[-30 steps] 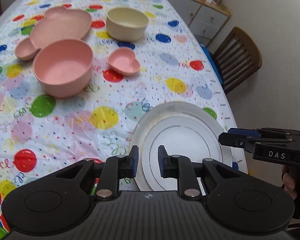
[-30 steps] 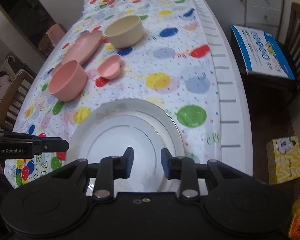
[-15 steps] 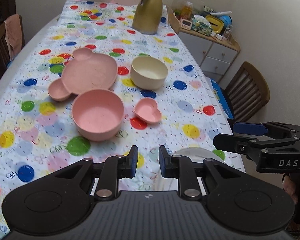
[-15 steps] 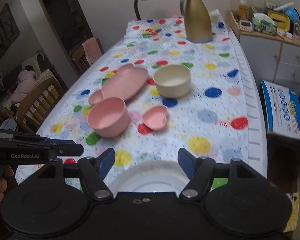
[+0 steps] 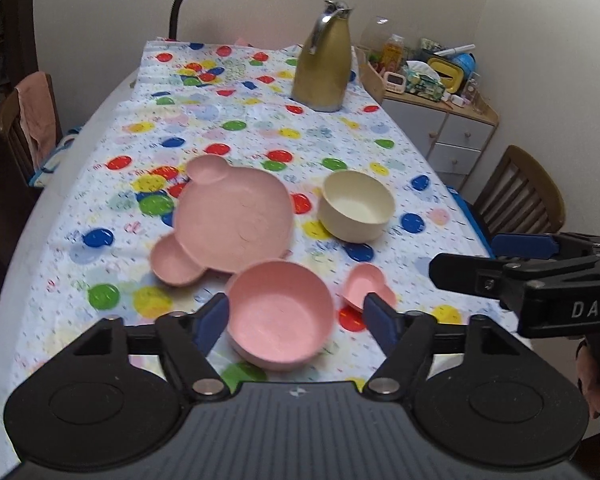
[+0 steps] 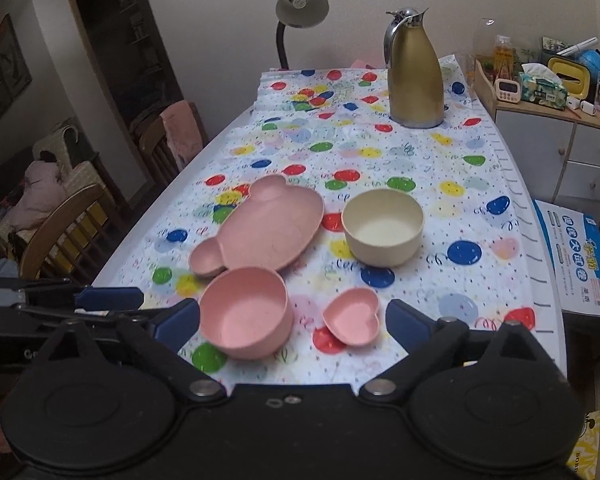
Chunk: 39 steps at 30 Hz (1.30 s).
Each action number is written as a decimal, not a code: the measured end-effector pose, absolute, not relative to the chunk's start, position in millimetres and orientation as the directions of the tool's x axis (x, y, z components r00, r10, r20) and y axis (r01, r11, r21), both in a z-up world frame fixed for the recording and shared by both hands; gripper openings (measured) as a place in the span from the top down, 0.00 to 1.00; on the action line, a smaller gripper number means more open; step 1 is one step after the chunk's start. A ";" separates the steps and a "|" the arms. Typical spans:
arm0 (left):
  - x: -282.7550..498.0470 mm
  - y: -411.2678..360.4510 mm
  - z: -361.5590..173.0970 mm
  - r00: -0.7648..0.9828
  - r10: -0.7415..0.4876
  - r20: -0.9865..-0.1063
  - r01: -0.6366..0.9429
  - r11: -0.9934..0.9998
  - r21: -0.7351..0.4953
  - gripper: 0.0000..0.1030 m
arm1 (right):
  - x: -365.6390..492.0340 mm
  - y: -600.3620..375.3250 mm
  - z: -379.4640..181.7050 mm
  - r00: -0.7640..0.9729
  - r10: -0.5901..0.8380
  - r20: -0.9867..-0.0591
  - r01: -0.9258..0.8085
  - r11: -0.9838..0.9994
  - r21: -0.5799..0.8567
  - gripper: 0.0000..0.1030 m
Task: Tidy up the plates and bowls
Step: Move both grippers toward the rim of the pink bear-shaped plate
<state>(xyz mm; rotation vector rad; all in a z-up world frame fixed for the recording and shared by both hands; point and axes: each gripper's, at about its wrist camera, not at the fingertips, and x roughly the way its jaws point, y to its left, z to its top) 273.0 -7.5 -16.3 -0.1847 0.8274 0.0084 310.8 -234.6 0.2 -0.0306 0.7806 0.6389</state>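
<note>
Both claws are spread wide and hold nothing, up above the near end of the worktop (image 5: 52, 216). The left claw (image 5: 298, 318) frames the pink round bowl (image 5: 280, 316) between its blue pads. The right claw (image 6: 294, 318) frames the same pink round bowl (image 6: 246, 318) plus the pink heart dish (image 6: 352, 316). The right claw also shows side-on at the right edge of the left view, with a hand (image 5: 590, 384) under it.

On the balloon-print tablecloth (image 6: 440, 160), the pink round bowl sits nearest. The pink heart dish (image 5: 366, 286) is just beside it on the right, not touching. The pink bear-shaped plate (image 5: 224, 224) lies behind the bowl, its small ear compartment (image 6: 206, 258) near the bowl rim. The cream bowl (image 6: 382, 232) stands right of the bear-shaped plate, apart from it. All sit upright, open side up.

At the far end stands a gold thermal jug (image 6: 414, 68) with a desk lamp (image 6: 300, 4) behind. A cabinet (image 6: 580, 152) with clutter is to the right, and wooden chairs (image 5: 516, 196) stand at the sides.
</note>
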 end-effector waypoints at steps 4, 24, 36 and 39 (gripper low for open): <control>292.5 19.6 -22.1 0.682 -0.054 -0.729 -0.071 0.988 -0.140 0.25 | 323.8 -208.4 0.8 0.567 0.507 -0.649 -0.522 0.831 0.193 0.01; 417.0 131.1 -89.2 0.605 -0.083 -0.792 -0.141 0.968 -0.209 0.24 | 431.9 -101.1 -52.1 0.552 0.362 -0.751 -0.396 0.907 0.146 0.05; 457.0 136.4 -127.9 0.564 -0.092 -0.821 -0.141 0.969 -0.205 0.25 | 470.9 -80.8 -100.3 0.425 0.320 -0.847 -0.334 0.925 0.182 0.31; 462.5 135.4 -133.5 0.558 -0.105 -0.823 -0.129 0.969 -0.211 0.26 | 476.9 -80.9 -108.7 0.411 0.307 -0.858 -0.312 0.932 0.184 0.38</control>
